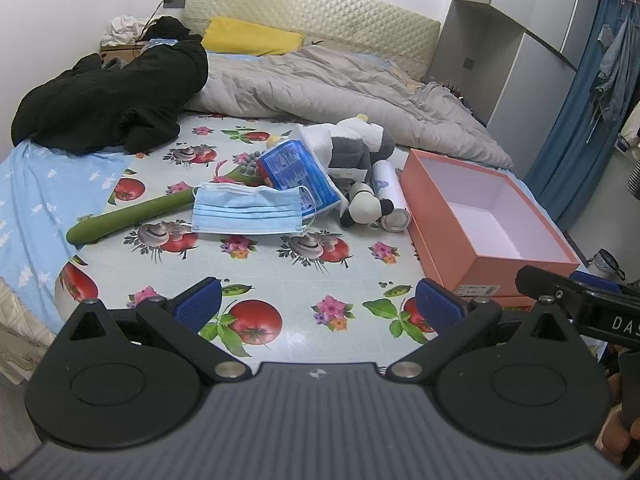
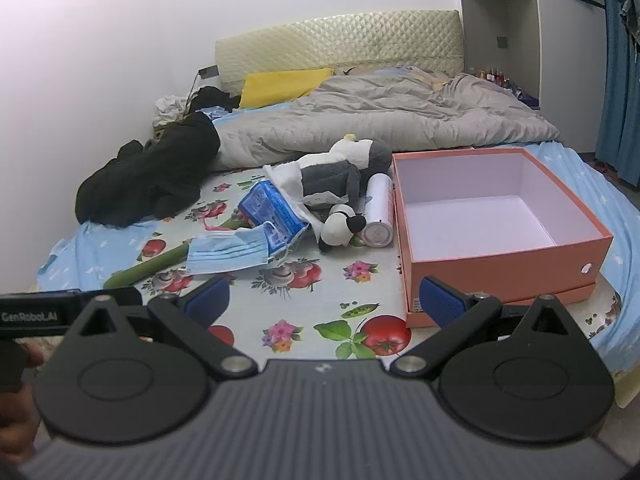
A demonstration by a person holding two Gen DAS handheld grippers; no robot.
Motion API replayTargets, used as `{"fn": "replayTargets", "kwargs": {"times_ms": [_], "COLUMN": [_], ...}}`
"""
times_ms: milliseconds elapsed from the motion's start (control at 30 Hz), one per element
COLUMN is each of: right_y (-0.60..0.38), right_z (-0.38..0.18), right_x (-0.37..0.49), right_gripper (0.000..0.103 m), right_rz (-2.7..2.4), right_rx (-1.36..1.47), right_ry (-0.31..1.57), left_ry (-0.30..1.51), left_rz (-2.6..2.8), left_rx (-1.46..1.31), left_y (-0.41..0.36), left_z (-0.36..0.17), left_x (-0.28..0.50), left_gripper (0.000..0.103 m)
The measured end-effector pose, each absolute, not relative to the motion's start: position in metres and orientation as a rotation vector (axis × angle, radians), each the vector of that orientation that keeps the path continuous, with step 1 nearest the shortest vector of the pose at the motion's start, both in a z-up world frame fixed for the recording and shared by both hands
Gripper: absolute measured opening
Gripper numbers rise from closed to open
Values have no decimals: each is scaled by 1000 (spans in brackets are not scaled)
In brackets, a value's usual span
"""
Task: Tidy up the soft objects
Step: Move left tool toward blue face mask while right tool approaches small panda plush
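On a fruit-print cloth (image 1: 280, 276) (image 2: 280, 300) spread over the bed lies a pile: a blue face mask (image 1: 248, 210) (image 2: 228, 254), a blue packet (image 1: 298, 170) (image 2: 272, 214), a grey-and-white plush toy (image 1: 356, 144) (image 2: 340, 172), a small black-and-white plush (image 1: 362, 208) (image 2: 338, 228), a white can (image 1: 390, 196) (image 2: 378, 212) and a long green toy (image 1: 128, 216) (image 2: 148, 266). An empty orange box (image 1: 480, 216) (image 2: 492, 220) stands to the right. My left gripper (image 1: 320, 304) and right gripper (image 2: 324, 300) hover open near the bed's front edge, holding nothing.
A grey duvet (image 1: 340, 84) (image 2: 392, 116), black clothing (image 1: 108, 96) (image 2: 152, 180) and a yellow pillow (image 1: 250, 36) (image 2: 284, 82) lie toward the headboard. A wardrobe and blue curtain (image 1: 568, 152) stand at right. The right gripper's body (image 1: 592, 308) shows in the left wrist view.
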State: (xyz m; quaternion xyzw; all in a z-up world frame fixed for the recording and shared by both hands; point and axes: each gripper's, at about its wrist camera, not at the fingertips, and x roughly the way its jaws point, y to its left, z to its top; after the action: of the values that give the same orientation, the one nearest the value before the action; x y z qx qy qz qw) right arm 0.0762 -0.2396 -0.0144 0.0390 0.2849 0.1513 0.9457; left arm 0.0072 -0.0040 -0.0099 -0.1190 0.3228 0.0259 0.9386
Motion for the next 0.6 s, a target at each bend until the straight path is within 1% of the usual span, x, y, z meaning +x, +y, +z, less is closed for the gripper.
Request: {"fn": "replayTargets", "kwargs": {"times_ms": [600], "right_y": [-240], "right_z": [-13], "right_x": [77], "right_gripper": [103], "right_rz": [302], "right_rx": [85], "right_ry": [590], "left_ry": [668], "left_rz": [31], "left_rx": [-230], "left_y": [-5], "left_z": [-8], "left_x": [17], "left_gripper": [103]}}
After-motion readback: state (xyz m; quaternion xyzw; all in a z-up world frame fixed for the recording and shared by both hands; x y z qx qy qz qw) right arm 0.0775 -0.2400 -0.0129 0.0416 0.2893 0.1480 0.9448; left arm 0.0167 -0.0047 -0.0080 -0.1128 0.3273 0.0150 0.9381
